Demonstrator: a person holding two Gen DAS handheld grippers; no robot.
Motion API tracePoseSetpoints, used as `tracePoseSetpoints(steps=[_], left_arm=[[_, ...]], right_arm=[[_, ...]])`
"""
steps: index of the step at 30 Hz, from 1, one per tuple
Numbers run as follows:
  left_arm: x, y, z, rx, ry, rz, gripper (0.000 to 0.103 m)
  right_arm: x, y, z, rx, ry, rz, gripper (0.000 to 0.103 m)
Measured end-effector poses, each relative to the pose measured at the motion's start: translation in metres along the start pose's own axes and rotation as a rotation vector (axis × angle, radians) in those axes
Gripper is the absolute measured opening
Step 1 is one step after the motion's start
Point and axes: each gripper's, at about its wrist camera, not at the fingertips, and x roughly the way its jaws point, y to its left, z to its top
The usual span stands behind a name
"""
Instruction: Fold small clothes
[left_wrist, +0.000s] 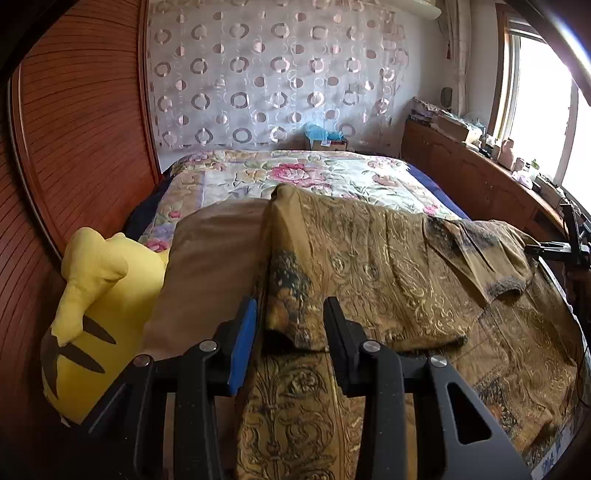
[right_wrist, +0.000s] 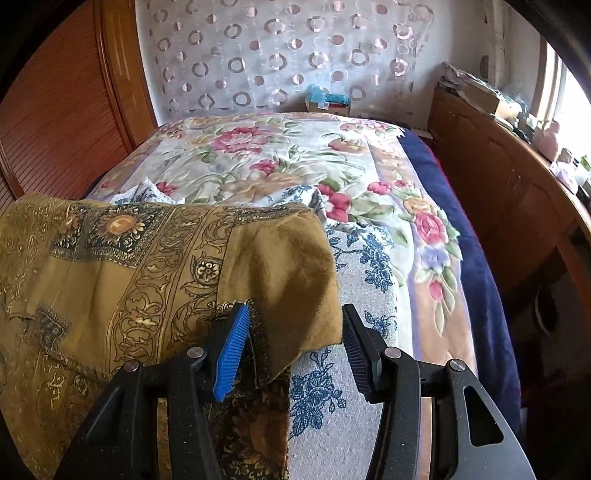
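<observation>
The olive-gold patterned garment (left_wrist: 369, 266) lies spread across the near end of the bed (right_wrist: 461, 266), partly folded over itself so that its plain brown underside shows along the left side in the left wrist view. Its printed face carries gold scrollwork and dark floral panels. In the right wrist view a plain brown corner of it (right_wrist: 291, 266) droops forward over a white cloth with blue flowers (right_wrist: 343, 387).

The left gripper (left_wrist: 290, 332) is spread wide, its fingers standing on either side of a folded edge of the garment without clamping it. The right gripper (right_wrist: 293, 350) is likewise spread wide, with the drooping corner hanging between its fingers; no pinch on the fabric is visible.

The bed is covered by a floral quilt (right_wrist: 280, 162) with pink and red roses on a pale ground, and a dark blue blanket (right_wrist: 476, 280) runs along its right edge. A yellow plush toy (left_wrist: 92, 314) with dark stripes sits at the bed's left side, against a reddish wooden slatted panel (left_wrist: 81, 122). Behind the bed hangs a sheer curtain (left_wrist: 273, 74) printed with rings. A low wooden cabinet (left_wrist: 469, 177) lines the right wall beneath a bright window (left_wrist: 539, 107), its top crowded with boxes and small items too blurred to identify. A cardboard box (right_wrist: 327, 105) with something blue in it stands past the far end of the bed.
</observation>
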Motion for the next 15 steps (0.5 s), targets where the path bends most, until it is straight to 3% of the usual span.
tracePoseSetpoints(steps=[10, 15], left_arm=[[-0.016, -0.003, -0.014, -0.002, 0.011, -0.023, 0.039], [-0.003, -0.005, -0.016, 0.002, 0.043, -0.025, 0.039]], right_arm=[[0.003, -0.003, -0.003, 0.008, -0.014, 0.004, 0.052], [0.004, -0.003, -0.004, 0.010, -0.022, 0.001, 0.052]])
